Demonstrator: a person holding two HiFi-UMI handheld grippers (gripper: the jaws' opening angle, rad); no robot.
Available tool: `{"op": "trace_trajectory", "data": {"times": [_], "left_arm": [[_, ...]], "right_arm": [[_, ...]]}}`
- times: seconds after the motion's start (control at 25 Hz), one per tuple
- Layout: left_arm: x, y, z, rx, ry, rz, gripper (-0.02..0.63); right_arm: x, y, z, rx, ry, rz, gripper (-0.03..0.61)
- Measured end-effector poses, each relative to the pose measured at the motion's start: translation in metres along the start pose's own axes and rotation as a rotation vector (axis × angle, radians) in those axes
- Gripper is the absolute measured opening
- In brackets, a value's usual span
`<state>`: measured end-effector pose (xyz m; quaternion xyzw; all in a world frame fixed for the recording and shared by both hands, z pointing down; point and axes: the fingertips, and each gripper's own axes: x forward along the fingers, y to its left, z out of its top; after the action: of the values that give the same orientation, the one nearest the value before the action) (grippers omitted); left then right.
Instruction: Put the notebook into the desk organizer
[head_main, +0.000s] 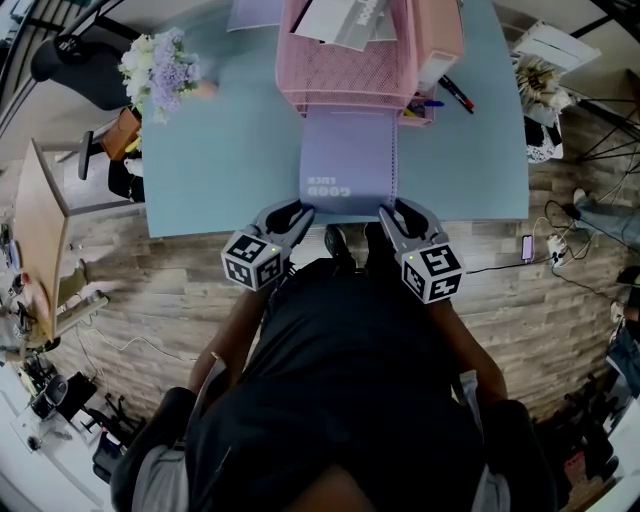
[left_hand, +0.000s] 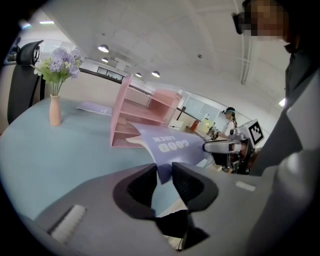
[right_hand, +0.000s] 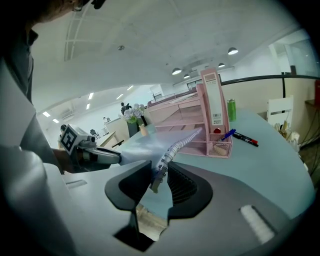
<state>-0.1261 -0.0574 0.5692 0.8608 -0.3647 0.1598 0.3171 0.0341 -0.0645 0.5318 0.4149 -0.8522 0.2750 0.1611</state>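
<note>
Wood-plank flooring surrounds a smooth pale-blue table (head_main: 220, 150), with a bunch of lilac flowers (head_main: 160, 65) at its left. At the near edge the left gripper (head_main: 292, 215) pinches a plain corner of the lavender notebook (head_main: 348, 160), and the right gripper (head_main: 398, 213) clamps its wire-spiral corner, the soft cover bending between them. Its far edge meets the pink mesh organizer (head_main: 345, 70), whose top is cut off; how far in it reaches is unclear.
</note>
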Motion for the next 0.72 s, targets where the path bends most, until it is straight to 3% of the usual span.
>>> {"op": "trace_trajectory", "data": {"times": [0.72], "left_arm": [[-0.003, 0.010, 0.000, -0.005, -0.005, 0.019, 0.156]], "right_arm": [[0.007, 0.007, 0.004, -0.025, -0.012, 0.013, 0.104]]}}
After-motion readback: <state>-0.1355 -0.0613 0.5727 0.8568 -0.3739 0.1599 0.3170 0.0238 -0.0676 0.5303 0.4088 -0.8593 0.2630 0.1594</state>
